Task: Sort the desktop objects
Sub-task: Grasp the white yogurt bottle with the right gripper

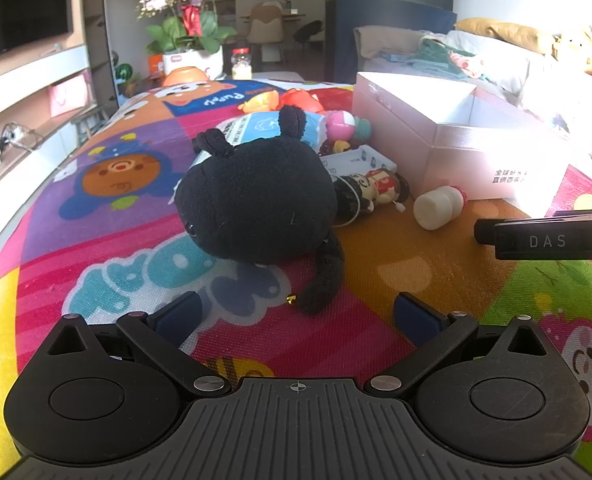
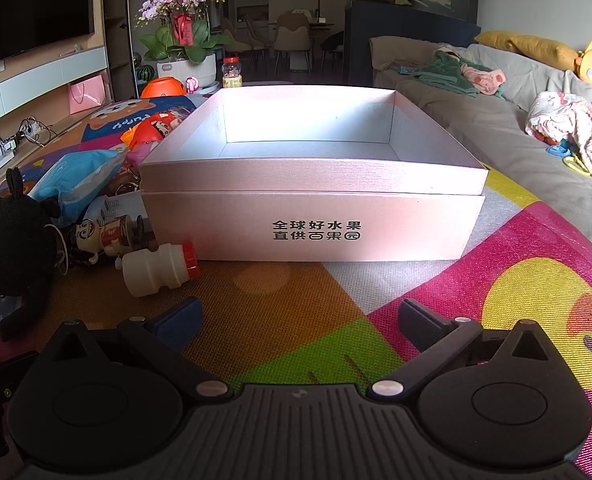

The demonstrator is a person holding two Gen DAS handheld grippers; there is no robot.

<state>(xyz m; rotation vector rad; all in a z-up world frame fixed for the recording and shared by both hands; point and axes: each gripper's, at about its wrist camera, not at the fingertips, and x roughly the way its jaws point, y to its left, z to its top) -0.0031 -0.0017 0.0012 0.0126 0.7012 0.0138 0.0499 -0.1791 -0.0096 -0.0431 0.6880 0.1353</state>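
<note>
On the left part of the mat lies the plush, a black round toy with two small ears and a thin limb that reaches toward the left gripper. This gripper hangs just in front of it, its jaws spread wide and holding nothing. The plush looks light and soft, so it will squeeze under the pads; I think the round body is the best place to hold, not the thin limb, which may slip out.

Behind it, a blue pack leans on the pile; it seems thin and crinkly. Next to the plush lies a small doll, hard and painted, perhaps slippery. To its right a white bottle with a red cap lies on its side, touching the box's front wall. It is stiff and round, so it may roll; hold it across the middle.

The box stands open and empty at the mat's right part. The right gripper faces it, jaws also wide apart, empty.
</note>
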